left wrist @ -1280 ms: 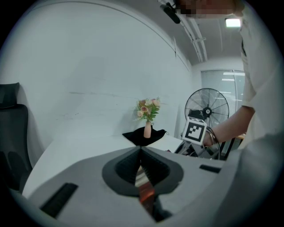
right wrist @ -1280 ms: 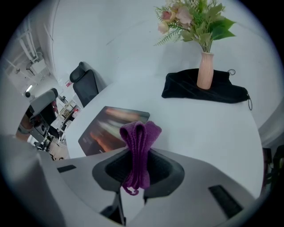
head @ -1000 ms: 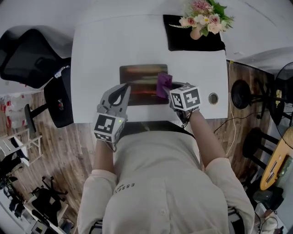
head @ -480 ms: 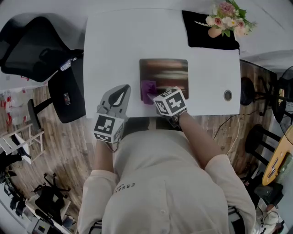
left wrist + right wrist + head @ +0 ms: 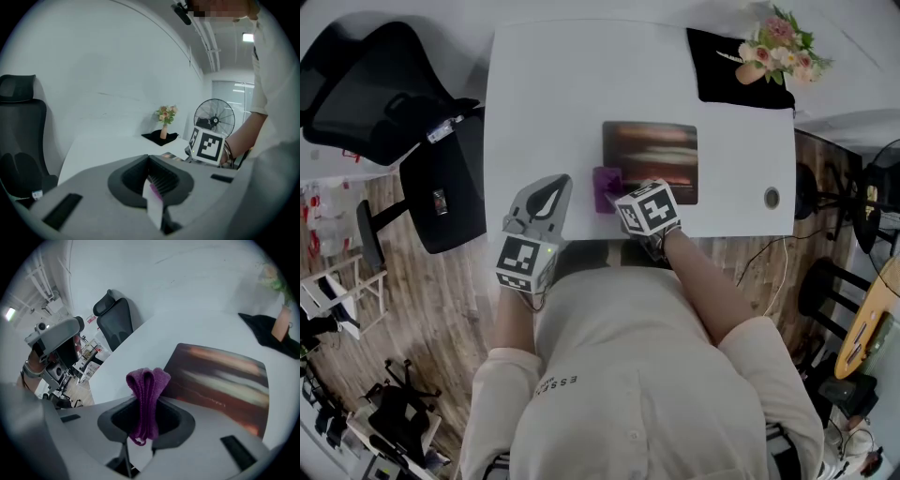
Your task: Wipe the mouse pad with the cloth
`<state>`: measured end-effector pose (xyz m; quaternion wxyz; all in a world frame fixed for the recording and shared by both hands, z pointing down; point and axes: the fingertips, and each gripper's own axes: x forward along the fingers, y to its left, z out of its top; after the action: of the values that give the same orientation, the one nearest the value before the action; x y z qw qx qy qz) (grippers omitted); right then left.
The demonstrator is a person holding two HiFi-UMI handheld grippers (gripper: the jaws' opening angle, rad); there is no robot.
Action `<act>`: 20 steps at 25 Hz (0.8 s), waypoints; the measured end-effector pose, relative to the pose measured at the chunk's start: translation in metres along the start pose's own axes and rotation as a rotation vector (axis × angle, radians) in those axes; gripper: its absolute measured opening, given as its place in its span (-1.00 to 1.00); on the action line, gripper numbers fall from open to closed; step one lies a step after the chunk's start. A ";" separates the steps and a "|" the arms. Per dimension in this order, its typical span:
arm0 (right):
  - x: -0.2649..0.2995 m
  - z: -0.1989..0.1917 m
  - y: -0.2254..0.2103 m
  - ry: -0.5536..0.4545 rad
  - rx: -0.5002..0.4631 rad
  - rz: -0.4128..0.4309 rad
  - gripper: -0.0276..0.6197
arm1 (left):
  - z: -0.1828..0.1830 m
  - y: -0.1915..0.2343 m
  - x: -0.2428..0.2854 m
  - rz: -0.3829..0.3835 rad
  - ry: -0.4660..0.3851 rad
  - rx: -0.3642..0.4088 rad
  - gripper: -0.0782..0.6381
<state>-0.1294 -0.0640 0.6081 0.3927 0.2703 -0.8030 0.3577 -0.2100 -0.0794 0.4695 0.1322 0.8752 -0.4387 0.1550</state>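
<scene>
Right gripper view: we see the right gripper (image 5: 140, 432) pinching a folded purple knit cloth (image 5: 147, 390), with the bunched fold pushed out ahead as the wiping face.
Mouse pad: the dark rectangular mouse pad with reddish streaks (image 5: 220, 376) lies flat on the white desk (image 5: 544, 94). The cloth is at its near left corner, which we judge to be the end of a stroke.
Left gripper: the left gripper (image 5: 549, 187) is off to the side over bare desk, its jaws pressed together on nothing, probably to keep the pad clear.
</scene>
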 end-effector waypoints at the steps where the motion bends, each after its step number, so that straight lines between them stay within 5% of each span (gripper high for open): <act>1: -0.001 0.000 -0.002 -0.003 0.013 0.000 -0.62 | 0.002 0.000 0.000 -0.001 -0.005 -0.003 -0.78; 20: -0.056 -0.042 -0.087 -0.006 0.116 -0.063 -0.61 | 0.027 -0.045 0.054 -0.039 -0.032 0.022 -0.78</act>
<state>-0.0183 -0.0748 0.6117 0.3851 0.3187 -0.7731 0.3903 -0.1388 -0.1022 0.4614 0.1185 0.8874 -0.4219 0.1429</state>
